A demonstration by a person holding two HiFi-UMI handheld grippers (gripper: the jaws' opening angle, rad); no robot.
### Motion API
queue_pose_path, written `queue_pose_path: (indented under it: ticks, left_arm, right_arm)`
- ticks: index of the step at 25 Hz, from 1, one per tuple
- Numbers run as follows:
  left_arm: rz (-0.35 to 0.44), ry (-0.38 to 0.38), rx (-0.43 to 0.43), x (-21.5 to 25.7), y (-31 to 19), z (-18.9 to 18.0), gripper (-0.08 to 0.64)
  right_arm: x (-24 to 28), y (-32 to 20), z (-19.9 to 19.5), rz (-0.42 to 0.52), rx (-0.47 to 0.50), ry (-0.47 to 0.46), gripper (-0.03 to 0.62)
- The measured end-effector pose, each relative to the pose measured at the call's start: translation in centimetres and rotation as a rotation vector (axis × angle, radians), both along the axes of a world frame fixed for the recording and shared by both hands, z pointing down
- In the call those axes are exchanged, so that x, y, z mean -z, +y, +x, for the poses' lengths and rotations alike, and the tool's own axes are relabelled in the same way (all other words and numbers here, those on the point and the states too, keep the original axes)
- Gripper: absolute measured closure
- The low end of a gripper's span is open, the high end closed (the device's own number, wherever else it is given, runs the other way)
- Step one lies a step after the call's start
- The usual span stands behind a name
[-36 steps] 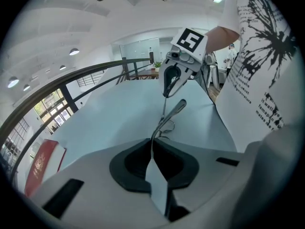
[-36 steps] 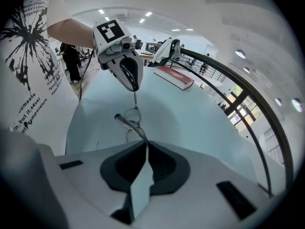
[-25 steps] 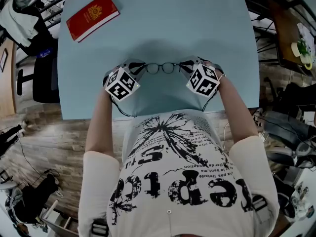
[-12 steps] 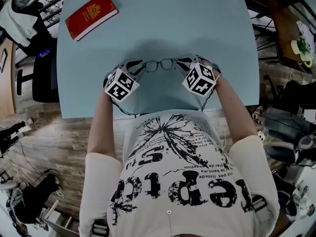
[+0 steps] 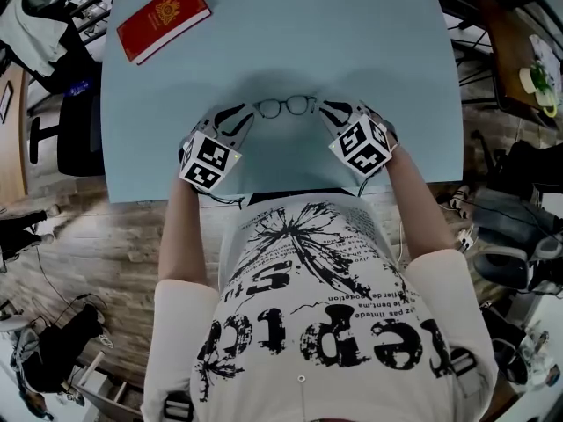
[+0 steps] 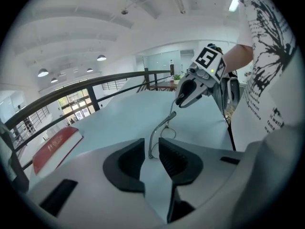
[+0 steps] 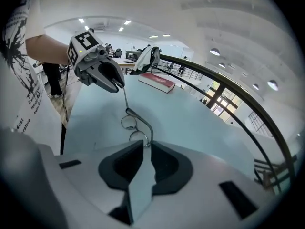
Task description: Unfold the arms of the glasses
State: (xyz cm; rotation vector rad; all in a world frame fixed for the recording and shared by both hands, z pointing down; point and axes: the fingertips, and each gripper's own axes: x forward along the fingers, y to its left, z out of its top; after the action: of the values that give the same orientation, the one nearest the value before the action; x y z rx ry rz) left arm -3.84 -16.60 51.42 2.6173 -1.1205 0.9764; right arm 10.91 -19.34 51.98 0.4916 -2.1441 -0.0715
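Observation:
Thin dark-framed glasses (image 5: 286, 106) sit near the middle of the light blue table (image 5: 378, 51), both arms swung out toward me. My left gripper (image 5: 247, 112) is at the left arm's end. In the left gripper view that arm's tip (image 6: 150, 151) stands in a visible gap between the jaws of the left gripper (image 6: 151, 154). My right gripper (image 5: 322, 109) is at the other arm. Its jaws have just been opening, and the arm's tip (image 7: 148, 142) lies between the tips of the right gripper (image 7: 145, 147) without being pinched.
A red book (image 5: 164, 20) lies at the table's far left corner, well away from the glasses. The table's near edge (image 5: 290, 192) is close behind both grippers, against the person's shirt. Chairs, railings and cables surround the table.
My left gripper has drawn back toward me and to the left. The right gripper has rolled a little and its jaws have parted. The glasses have stayed nearly in place.

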Motion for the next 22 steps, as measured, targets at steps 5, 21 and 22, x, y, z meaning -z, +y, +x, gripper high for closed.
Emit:
queue_pose_path:
  ticks: [5,21,22]
  left_arm:
    - [0.119,0.081,0.116,4.3,0.7,-1.0,0.498]
    - [0.390,0.236,0.363,16.2,0.2,-2.9,0.540]
    - [0.395,0.243,0.374,16.5,0.2,-3.0,0.540]
  right_arm:
    - [2.8,0.6,0.2,0.025,-0.119,-0.123,0.578]
    - [15.1,-1.2,-0.8,0.302,-0.283,-0.546,0.583]
    - [15.6,-1.3,-0.7,0.314,-0.297,-0.569,0.583]
